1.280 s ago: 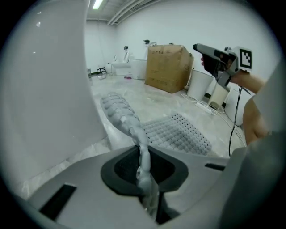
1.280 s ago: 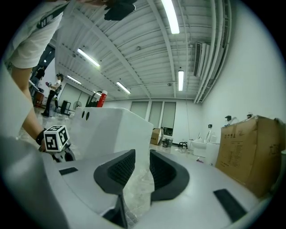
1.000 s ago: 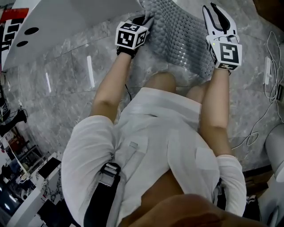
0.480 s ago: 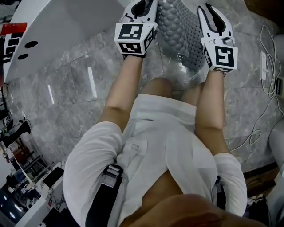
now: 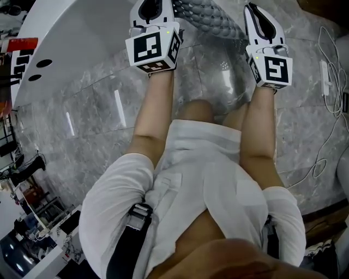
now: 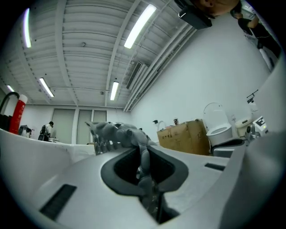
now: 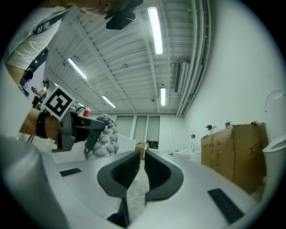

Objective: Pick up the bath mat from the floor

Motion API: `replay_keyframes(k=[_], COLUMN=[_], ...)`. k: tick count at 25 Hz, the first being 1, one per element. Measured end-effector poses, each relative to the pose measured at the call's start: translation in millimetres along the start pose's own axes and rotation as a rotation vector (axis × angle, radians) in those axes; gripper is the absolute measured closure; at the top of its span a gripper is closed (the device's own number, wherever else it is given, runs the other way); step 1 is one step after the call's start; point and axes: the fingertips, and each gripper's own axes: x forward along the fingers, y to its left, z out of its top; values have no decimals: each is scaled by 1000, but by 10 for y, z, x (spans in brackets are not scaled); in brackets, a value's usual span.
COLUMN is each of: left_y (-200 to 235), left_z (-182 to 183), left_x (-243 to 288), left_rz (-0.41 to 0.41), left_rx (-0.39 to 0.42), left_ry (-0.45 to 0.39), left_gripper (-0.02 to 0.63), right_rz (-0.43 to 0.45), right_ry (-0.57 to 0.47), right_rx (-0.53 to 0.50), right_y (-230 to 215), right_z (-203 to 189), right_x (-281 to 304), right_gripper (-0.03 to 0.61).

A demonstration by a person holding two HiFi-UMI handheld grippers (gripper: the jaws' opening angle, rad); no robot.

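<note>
Evenly pebbled grey bath mat [image 5: 208, 13], glossy veined floor [image 5: 92, 90].

I am working in a large test hall fitted out as a bathroom mock-up. Indicators:
- grey marble floor tiles [image 5: 98, 109] beside a white bathtub [image 5: 71, 43];
- a toilet [image 6: 217, 123] next to a cardboard box [image 6: 183, 136];
- a ribbed industrial ceiling [image 6: 89, 44] with tube lights [image 6: 139, 24];
- loose cables [image 5: 327, 109] on the floor.
</note>
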Motion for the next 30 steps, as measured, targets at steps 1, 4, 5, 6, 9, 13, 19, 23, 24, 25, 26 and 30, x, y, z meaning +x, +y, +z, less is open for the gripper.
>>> replay_keyframes(k=[1, 4, 5, 6, 9, 13, 19, 23, 24, 25, 26, 30], left_y=[1, 3, 2, -1, -17, -25, -24, -27, -26, -26, -29, -30], left_z=[-18, -88, -110, -129, -166, -238, -293, -278, -273, -267, -262, -251], left_x=[-1, -5, -11, -22, -52, -98, -124, -120, -118, -114, -112, -117], left_rz=[1, -4, -7, -8, -13, -25, -33, -33, -34, -36, -37, -34], left_rx=[-7, -22, -24, -23, -12, -6, -23, -31, -33, -35, -37, -46], left_ry=[-2, -4, -2, -1, -7, -15, -15, -21, -22, -23, -24, -25], left_gripper=[563, 563, 563, 563, 563, 563, 561, 561, 561, 561, 561, 561], right_rz=[-1, -17, -25, -32, -44, -38, -38, -39, -39, -38, -37, -32], right_ry=[4, 18, 23, 27, 37, 35, 30, 32, 33, 34, 35, 39], right_rx=[-1, -1, -3, -6, -10, -14, -11, -13, -13, -12, -12, -10], right_y=[0, -35, -51, -66, -106, -75, -66, -76, -73, -72, -71, -66], right_z=[-1, -19, -25, -31, -56, -48, -42, -57, -60, -63, -68, -85], right_x=[4, 16, 13, 7, -11, -4, 5, 0, 3, 6, 7, 8], right_gripper=[529, 549, 551, 552, 552, 552, 552, 552, 552, 552, 552, 552])
